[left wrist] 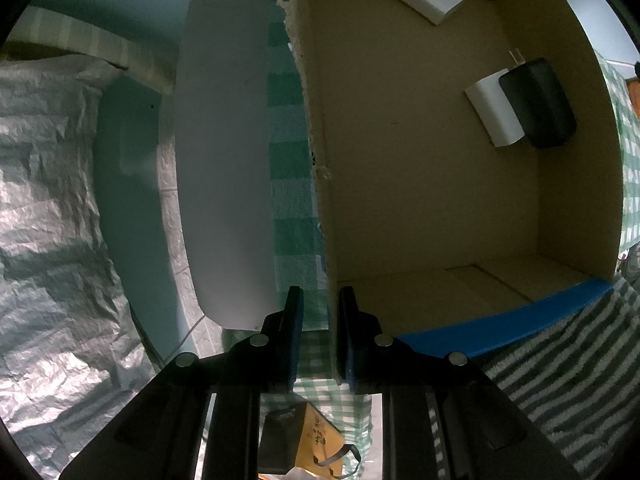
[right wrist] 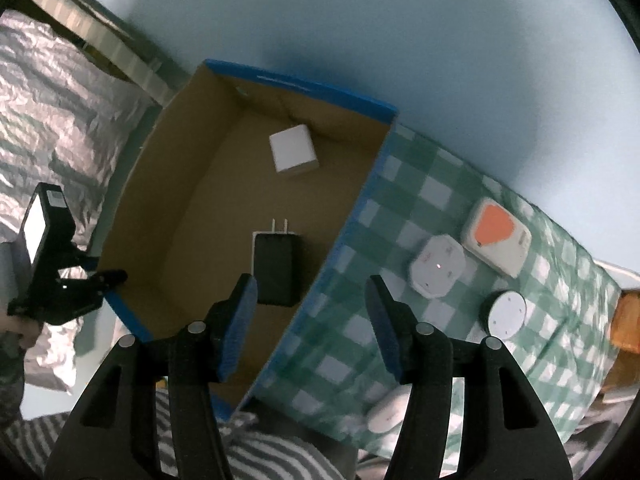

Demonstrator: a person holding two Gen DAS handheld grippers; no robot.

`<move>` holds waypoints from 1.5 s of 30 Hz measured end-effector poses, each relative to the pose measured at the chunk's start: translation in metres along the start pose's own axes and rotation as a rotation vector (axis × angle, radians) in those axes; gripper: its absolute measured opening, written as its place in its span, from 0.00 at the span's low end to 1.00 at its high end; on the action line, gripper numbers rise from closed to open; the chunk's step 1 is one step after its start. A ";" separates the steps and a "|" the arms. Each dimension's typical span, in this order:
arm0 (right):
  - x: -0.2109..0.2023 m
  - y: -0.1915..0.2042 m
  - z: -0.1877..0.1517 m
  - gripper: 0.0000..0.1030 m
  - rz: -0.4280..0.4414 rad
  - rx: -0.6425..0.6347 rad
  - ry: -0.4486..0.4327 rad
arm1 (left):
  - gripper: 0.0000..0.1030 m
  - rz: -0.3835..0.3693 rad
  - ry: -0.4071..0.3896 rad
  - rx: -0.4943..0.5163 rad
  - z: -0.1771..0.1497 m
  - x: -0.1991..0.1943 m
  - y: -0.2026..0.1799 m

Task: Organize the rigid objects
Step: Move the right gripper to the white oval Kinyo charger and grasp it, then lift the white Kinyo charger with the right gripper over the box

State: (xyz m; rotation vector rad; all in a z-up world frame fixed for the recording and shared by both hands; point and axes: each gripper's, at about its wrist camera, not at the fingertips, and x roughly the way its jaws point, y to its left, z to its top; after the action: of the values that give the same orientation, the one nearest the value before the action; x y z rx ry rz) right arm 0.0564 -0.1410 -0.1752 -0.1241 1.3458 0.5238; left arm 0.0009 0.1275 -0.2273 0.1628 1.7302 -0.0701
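We see the open cardboard box (right wrist: 192, 216), blue outside and brown inside, on the checked cloth (right wrist: 360, 320); it contains a black charger (right wrist: 278, 268) with prongs and a white cube (right wrist: 294, 151). Our left gripper (left wrist: 319, 336) is clamped on the box wall, and our right gripper (right wrist: 312, 324) stands partly open and empty.

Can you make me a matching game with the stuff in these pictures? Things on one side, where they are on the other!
Things:
1. black charger
2. white cube
3. orange and white gadget
4. left hand-held gripper

Places or states:
A. on the checked cloth, outside the box
B. in the box, up by its far end
C. pinching the cardboard box wall
D. in the box, lying partly over a white block, prongs showing behind it

Pairs: 1-D, 2-B, 3-A, 4-C
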 end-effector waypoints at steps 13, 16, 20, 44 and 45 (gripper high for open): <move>0.019 -0.064 -0.057 0.56 -0.027 0.196 0.071 | 0.18 0.004 0.001 0.011 0.002 -0.002 -0.003; 0.029 -0.079 -0.074 0.56 -0.041 0.241 0.102 | 0.17 0.000 -0.002 0.014 0.003 -0.003 -0.003; 0.044 -0.096 -0.095 0.56 -0.051 0.307 0.139 | 0.18 0.000 0.002 0.017 0.003 -0.002 -0.005; 0.124 -0.109 -0.144 0.48 -0.094 0.442 0.297 | 0.17 -0.010 0.010 0.020 0.002 0.003 0.000; 0.125 -0.105 -0.145 0.43 -0.108 0.432 0.297 | 0.18 -0.010 0.010 0.021 0.002 0.003 0.000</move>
State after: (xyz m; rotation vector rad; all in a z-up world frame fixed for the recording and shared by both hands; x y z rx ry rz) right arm -0.0119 -0.2521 -0.3503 0.0839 1.7032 0.1169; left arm 0.0023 0.1271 -0.2304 0.1698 1.7406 -0.0947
